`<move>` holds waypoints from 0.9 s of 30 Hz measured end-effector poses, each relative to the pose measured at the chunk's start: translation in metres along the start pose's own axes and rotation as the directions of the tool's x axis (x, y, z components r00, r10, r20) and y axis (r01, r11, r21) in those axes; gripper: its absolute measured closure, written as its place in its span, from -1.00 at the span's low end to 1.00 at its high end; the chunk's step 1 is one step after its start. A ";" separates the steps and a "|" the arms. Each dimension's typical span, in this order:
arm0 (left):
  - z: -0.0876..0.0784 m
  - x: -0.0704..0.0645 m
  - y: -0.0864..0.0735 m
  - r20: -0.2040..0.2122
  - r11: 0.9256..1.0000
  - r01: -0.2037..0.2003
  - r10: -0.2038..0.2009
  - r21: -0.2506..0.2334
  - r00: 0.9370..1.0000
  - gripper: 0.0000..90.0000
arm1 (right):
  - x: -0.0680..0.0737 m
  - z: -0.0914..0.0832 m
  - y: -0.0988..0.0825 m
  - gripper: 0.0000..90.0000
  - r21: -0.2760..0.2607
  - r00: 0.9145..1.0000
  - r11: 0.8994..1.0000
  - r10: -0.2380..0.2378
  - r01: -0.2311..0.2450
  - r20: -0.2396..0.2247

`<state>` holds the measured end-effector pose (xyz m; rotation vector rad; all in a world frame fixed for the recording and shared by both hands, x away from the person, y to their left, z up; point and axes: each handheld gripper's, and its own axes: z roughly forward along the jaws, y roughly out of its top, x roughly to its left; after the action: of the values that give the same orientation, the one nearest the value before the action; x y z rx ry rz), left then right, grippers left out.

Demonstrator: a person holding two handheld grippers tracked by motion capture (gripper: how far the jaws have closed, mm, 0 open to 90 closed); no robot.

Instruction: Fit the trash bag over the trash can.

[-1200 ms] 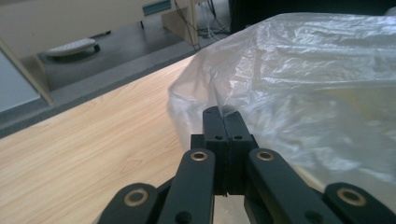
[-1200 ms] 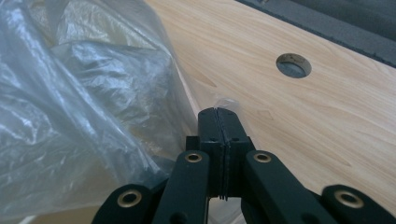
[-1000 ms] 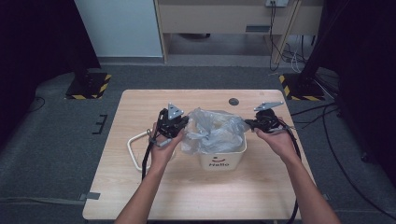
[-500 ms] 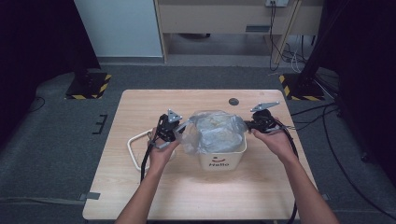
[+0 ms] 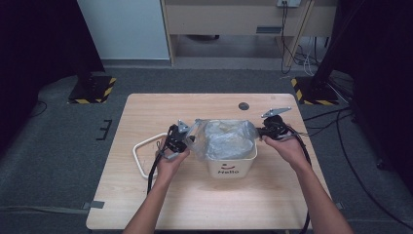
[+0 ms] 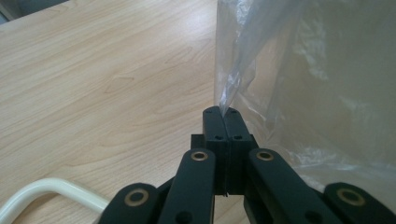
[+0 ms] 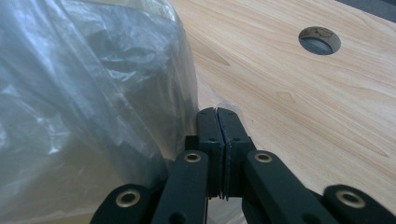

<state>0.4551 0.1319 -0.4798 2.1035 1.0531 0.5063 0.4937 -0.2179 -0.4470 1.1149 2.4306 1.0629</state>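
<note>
Plastic bag (image 5: 226, 139), edges pinched by left gripper (image 6: 223, 113), right gripper (image 7: 216, 112)

This looks like a lab or test room set up for recordings rather than anyone's home. A plain light wooden table (image 5: 160, 204) with a cable hole (image 5: 243, 106) stands alone on grey carpet (image 5: 53, 161), and far off sit black stand bases edged with yellow-and-black hazard tape (image 5: 92, 90). Loose cables (image 5: 304, 58) hang beside a wooden bench (image 5: 243, 19) against the far wall, with dark curtains left and right.
</note>
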 end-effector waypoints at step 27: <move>0.008 0.001 -0.022 0.012 0.998 -0.018 0.017 0.064 1.000 1.00 | -0.004 -0.001 -0.007 0.91 0.002 1.000 1.000 0.020 -0.020 -0.002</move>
<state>0.4490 0.1383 -0.5015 2.1711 1.0578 0.4744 0.4924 -0.2242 -0.4516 1.1416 2.4273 1.0688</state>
